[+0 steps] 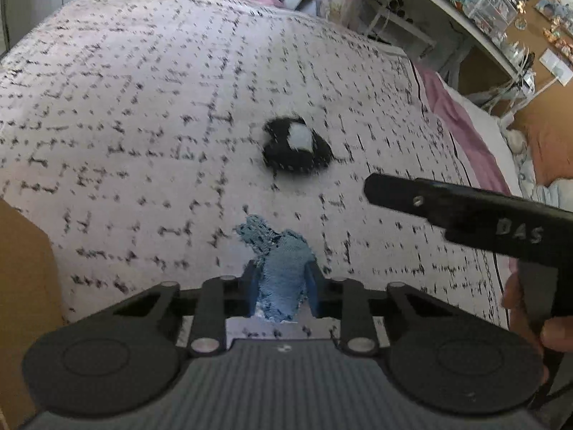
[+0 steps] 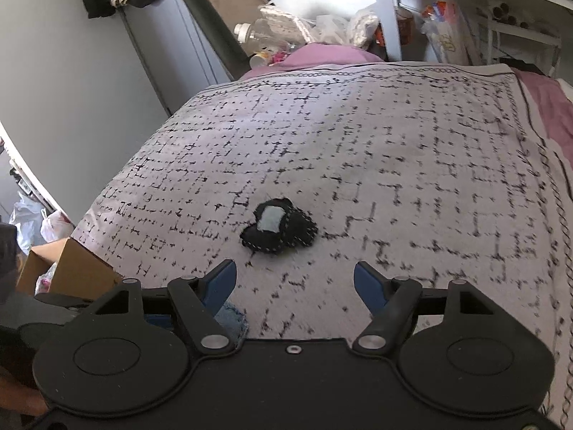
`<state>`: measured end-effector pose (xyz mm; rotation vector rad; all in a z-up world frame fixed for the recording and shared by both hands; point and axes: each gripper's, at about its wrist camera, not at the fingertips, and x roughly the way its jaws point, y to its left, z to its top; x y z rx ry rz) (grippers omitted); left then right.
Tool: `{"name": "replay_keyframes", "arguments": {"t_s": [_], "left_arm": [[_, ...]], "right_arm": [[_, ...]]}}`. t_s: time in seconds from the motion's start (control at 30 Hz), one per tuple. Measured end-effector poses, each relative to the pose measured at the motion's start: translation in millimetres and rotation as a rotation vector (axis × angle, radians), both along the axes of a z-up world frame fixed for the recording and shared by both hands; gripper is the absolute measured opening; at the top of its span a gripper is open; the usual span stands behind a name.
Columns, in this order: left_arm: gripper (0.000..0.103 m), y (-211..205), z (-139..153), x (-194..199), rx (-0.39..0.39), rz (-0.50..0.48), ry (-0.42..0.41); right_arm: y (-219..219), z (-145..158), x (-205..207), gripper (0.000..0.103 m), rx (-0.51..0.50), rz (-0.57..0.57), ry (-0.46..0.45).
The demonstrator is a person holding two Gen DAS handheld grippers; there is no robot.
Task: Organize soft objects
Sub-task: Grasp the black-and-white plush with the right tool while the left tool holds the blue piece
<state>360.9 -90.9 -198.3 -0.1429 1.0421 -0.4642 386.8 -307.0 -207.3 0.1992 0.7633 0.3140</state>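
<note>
Mid-blanket (image 2: 358,150): black pouch (image 2: 278,231) alone; left claw (image 1: 283,279) pinching blue cloth (image 1: 283,268); right claw (image 2: 295,281) spread.

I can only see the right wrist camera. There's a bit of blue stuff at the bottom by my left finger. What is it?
Observer: A blue cloth, clamped in the left gripper.
Operator: Is my right gripper near the black toy?
Observer: The left camera shows the right gripper's finger to the right of the black toy, not touching it.
Operator: Anything beside the bed I can't see?
Observer: An orange pillow past the bed's right edge.
</note>
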Motion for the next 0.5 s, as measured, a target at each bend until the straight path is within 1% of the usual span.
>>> {"name": "replay_keyframes", "arguments": {"t_s": [0.23,0.3,0.37,0.5], "left_arm": [[0.022,19.9,13.8,12.6,-0.014,0.058,-0.027],[0.022,26.4,18.1,16.5,-0.025,0.067,-0.029],[0.022,33.0,22.9,20.1,-0.036,0.079,-0.036],[0.022,45.2,28.0,25.6,-0.069,0.076,-0.034]], "right_arm": [[21.2,-1.5,29.9,0.069,-0.019,0.013,-0.009],[27.8,-2.7,38.6,0.066,-0.030,0.020,-0.012],[33.8,-6.0,47.0,0.060,-0.037,0.022,0.002],[45.2,-13.6,57.6,0.061,-0.053,0.027,0.011]]}}
